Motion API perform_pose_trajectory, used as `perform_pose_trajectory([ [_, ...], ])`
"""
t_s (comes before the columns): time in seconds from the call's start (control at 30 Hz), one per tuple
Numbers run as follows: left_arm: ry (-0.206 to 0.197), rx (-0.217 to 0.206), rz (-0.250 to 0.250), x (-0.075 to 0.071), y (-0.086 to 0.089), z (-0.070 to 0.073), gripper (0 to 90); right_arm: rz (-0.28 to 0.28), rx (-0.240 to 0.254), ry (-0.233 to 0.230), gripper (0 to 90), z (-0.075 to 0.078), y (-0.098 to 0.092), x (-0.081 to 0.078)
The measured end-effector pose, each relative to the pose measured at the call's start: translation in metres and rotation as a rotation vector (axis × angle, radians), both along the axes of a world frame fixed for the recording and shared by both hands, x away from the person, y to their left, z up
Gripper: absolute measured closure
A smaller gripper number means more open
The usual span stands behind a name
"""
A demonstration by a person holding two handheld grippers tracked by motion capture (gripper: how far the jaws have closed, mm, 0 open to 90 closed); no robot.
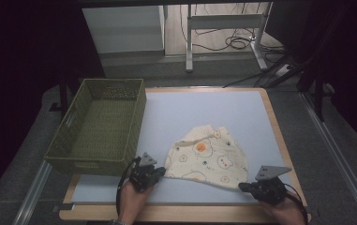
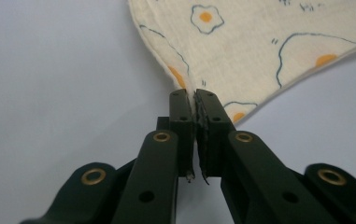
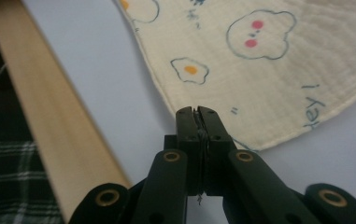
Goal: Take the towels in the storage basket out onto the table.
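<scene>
A cream cloth (image 1: 207,157) printed with fried eggs and bear faces lies on the pale blue table top (image 1: 199,112), partly folded. My left gripper (image 1: 161,172) is shut on the cloth's near left corner; in the left gripper view the jaws (image 2: 196,95) pinch the cloth (image 2: 269,37) edge between them. My right gripper (image 1: 242,186) is shut on the near right corner; the right gripper view shows the jaws (image 3: 197,112) closed on the cloth (image 3: 269,70) hem. Both corners stay low, near the table surface.
A green woven basket (image 1: 138,112) stands at the table's left, just beyond my left gripper. The table's wooden rim (image 3: 40,121) runs close beside my right gripper. Desk legs and cables (image 1: 234,42) lie on the floor beyond the far edge.
</scene>
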State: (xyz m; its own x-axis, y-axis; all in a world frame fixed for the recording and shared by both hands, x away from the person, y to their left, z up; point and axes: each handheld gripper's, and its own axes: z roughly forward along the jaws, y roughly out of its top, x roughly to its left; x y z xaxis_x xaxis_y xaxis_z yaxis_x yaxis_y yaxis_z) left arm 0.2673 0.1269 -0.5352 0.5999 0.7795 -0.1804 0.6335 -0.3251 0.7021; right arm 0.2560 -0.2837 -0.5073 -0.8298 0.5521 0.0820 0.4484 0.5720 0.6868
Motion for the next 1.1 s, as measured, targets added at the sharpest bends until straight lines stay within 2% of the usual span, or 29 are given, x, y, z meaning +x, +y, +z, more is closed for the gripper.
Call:
perform_pose_trajectory([
  [0.03,-0.006,0.005,0.006,-0.01,0.003,-0.003,82.4,0.009,-0.01,0.006,87.9,-0.002,0.002,-0.003],
  [0.1,-0.035,0.019,0.021,-0.011,0.004,-0.001,64.0,0.021,-0.025,0.003,85.5,-0.003,0.005,-0.006],
  [0.2,-0.055,0.006,0.019,0.0,0.0,0.006,54.5,-0.003,-0.002,-0.032,79.8,0.007,0.001,0.0],
  [0.27,-0.079,0.024,0.008,0.01,-0.007,0.01,50.7,-0.025,0.002,-0.05,77.7,0.015,-0.002,0.007],
  [0.3,-0.079,0.024,0.008,0.01,-0.007,0.01,49.4,-0.033,-0.002,-0.06,77.6,0.017,-0.003,0.01],
  [0.33,-0.092,0.034,-0.002,0.022,-0.014,0.013,48.7,-0.043,-0.008,-0.067,77.4,0.02,-0.004,0.015],
  [0.37,-0.092,0.034,-0.002,0.022,-0.014,0.013,48.7,-0.056,-0.015,-0.074,77.3,0.022,-0.005,0.022],
  [0.4,-0.099,0.029,-0.01,0.029,-0.018,0.014,48.7,-0.056,-0.015,-0.074,77.3,0.022,-0.005,0.022],
  [0.43,-0.11,0.027,-0.028,0.043,-0.026,0.018,46.8,-0.085,-0.023,-0.082,77.2,0.023,-0.006,0.038],
  [0.47,-0.111,0.03,-0.045,0.05,-0.031,0.019,46.8,-0.096,-0.02,-0.083,76.8,0.023,-0.007,0.044],
  [0.57,-0.144,0.059,-0.107,0.069,-0.046,0.026,46.8,-0.135,-0.03,-0.089,75.9,0.023,-0.006,0.069],
  [0.6,-0.144,0.059,-0.107,0.069,-0.046,0.026,46.8,-0.135,-0.03,-0.089,75.9,0.023,-0.006,0.069],
  [0.63,-0.153,0.066,-0.13,0.077,-0.053,0.029,46.8,-0.15,-0.035,-0.096,75.5,0.024,-0.004,0.085],
  [0.67,-0.157,0.078,-0.143,0.082,-0.057,0.031,46.8,-0.15,-0.035,-0.096,75.5,0.024,-0.004,0.085],
  [0.7,-0.164,0.099,-0.154,0.088,-0.063,0.033,46.9,-0.165,-0.038,-0.104,75.6,0.024,-0.003,0.098],
  [0.73,-0.173,0.119,-0.175,0.1,-0.073,0.036,46.9,-0.174,-0.037,-0.103,75.6,0.024,-0.002,0.106],
  [0.77,-0.175,0.12,-0.182,0.106,-0.078,0.036,47.3,-0.186,-0.038,-0.101,75.7,0.024,0.0,0.113],
  [0.83,-0.161,0.118,-0.192,0.119,-0.085,0.036,48.9,-0.202,-0.043,-0.102,75.7,0.025,0.004,0.129],
  [0.87,-0.161,0.118,-0.192,0.119,-0.085,0.036,49.0,-0.202,-0.043,-0.102,75.7,0.025,0.004,0.129],
  [0.9,-0.145,0.121,-0.21,0.129,-0.093,0.033,49.0,-0.214,-0.045,-0.105,75.5,0.024,0.009,0.141],
  [0.97,-0.13,0.087,-0.24,0.136,-0.098,0.029,49.0,-0.22,-0.046,-0.104,74.2,0.023,0.016,0.154],
  [1.03,-0.121,0.102,-0.24,0.139,-0.103,0.025,48.9,-0.23,-0.055,-0.098,71.3,0.02,0.024,0.167],
  [1.1,-0.115,0.11,-0.245,0.141,-0.105,0.022,48.9,-0.234,-0.054,-0.091,69.9,0.017,0.028,0.173],
])
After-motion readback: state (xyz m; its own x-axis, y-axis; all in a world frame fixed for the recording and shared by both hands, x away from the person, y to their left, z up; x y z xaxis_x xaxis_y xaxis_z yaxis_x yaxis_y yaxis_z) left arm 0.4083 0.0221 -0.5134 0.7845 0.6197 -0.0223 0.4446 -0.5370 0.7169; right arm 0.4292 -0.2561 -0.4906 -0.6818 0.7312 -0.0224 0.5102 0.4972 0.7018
